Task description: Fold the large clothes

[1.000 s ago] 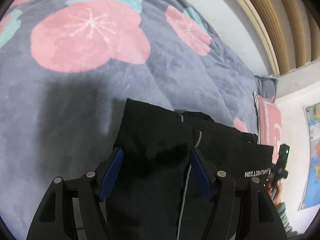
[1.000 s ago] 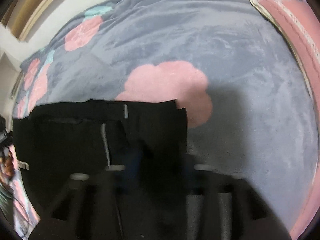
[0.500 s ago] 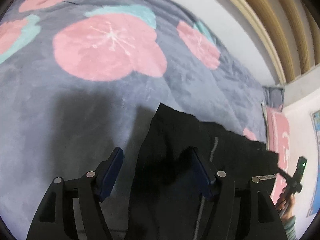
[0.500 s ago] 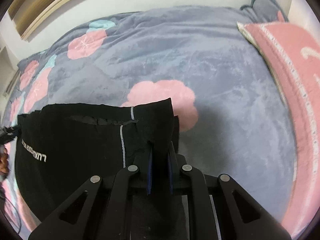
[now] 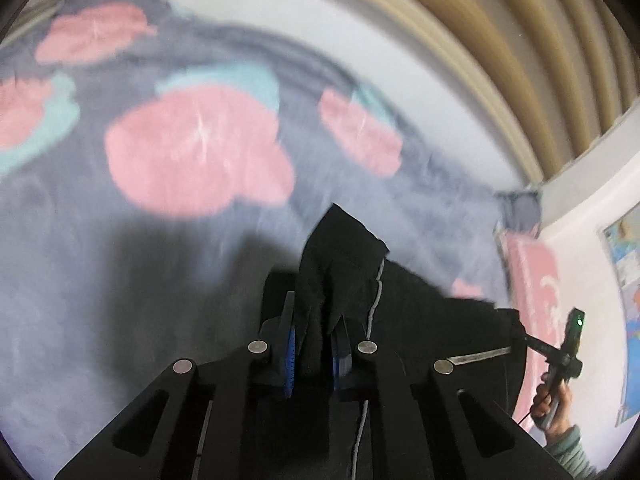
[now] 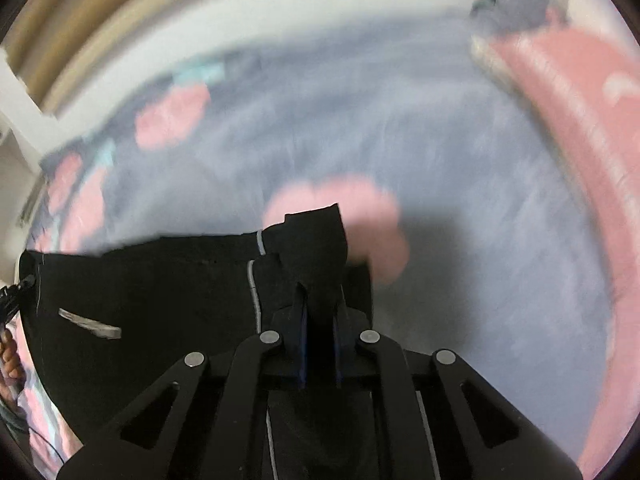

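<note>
Whereas 0.5 s ago the left claw [image 5: 314, 350] gaped, both it and the right claw [image 6: 320, 346] now clamp the black fabric garment's [image 6: 160, 280] corners above the grey floral bed blanket [image 5: 100, 280], ready to fold.

The garment [image 5: 404, 304] is showing as plain black, with a thin pale grey stripe running down a seam and a small whitish strip of lettering, too blurred to read. The blanket [image 5: 100, 248] on the bed is showing a dusty grey-blue ground, patterned with large pink blossoms edged here and there with turquoise leaves. The pillow [image 6: 568, 92] is showing pink with a pale cream border and a faint white mark. The left gripper [image 5: 314, 354] and the right gripper [image 6: 320, 354] are both appearing black, with blue pads lining the fingers [image 5: 289, 354] and silver round pins at the joints.
</note>
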`<act>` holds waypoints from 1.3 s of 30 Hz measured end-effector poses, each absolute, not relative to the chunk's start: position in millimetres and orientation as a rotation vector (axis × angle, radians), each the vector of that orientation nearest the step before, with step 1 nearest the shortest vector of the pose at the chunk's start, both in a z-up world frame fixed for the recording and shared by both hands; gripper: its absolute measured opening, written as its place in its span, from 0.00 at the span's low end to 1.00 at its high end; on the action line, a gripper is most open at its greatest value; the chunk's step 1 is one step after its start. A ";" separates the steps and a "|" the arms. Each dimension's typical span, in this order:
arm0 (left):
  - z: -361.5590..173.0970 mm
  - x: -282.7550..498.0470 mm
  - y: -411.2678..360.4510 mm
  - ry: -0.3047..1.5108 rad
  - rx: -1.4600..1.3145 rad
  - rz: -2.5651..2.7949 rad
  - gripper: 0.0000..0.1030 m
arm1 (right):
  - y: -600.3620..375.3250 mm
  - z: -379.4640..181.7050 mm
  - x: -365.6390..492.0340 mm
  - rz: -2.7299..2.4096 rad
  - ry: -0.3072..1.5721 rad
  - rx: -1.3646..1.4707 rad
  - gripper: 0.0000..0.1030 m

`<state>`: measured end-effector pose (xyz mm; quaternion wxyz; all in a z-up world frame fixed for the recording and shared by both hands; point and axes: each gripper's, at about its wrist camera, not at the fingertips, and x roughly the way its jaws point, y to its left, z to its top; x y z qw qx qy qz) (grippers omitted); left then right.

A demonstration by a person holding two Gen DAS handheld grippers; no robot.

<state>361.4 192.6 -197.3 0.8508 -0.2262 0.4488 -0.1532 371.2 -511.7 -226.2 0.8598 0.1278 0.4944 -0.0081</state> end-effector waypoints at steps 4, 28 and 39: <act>-167.5 381.9 189.0 0.850 -0.455 -0.281 0.12 | -513.2 -183.7 401.2 -0.018 0.938 0.265 0.11; -168.1 340.5 161.8 0.964 -0.368 -0.359 0.55 | -433.3 -192.6 357.0 0.028 1.090 0.213 0.45; -273.6 304.1 15.2 1.099 -0.227 -0.443 0.55 | -349.6 -295.7 356.7 0.089 1.258 0.098 0.47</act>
